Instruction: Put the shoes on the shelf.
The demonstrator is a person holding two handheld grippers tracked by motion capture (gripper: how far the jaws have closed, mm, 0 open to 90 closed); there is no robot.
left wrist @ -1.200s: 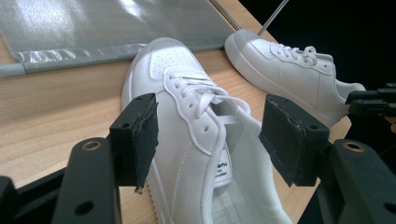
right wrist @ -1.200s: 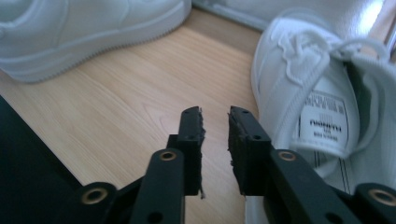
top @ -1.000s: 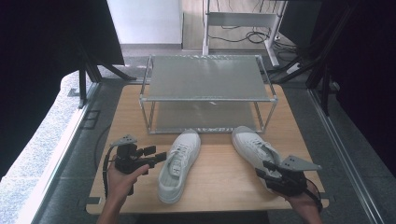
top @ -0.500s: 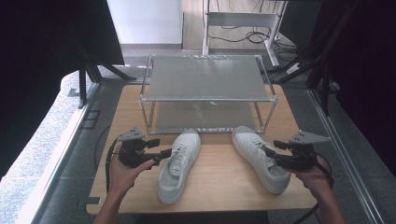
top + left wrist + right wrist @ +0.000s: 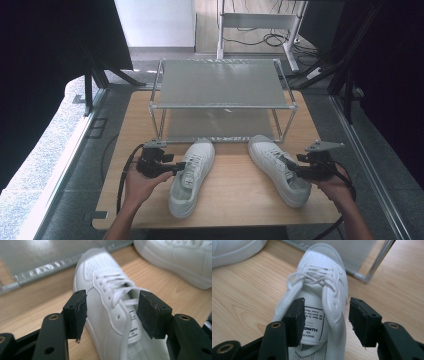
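Straddling the outer collar wall of the left shoe (image 5: 110, 315), my left gripper (image 5: 111, 312) is spread wide, one jaw inside the opening. My right gripper (image 5: 324, 321) gapes likewise around the right shoe (image 5: 322, 297) collar. Both shoes lie on the wooden table (image 5: 240, 195), toes toward the metal rack (image 5: 222, 87).

A white label (image 5: 313, 323) on the inside of the tongue of the right-hand sneaker (image 5: 317, 300) carried black print, seen upside down, whose largest word began "HUANG"; the smaller lines were too fine to read. The other sneaker (image 5: 110, 312) bore a similar tongue label (image 5: 132, 330), its print too small to read.
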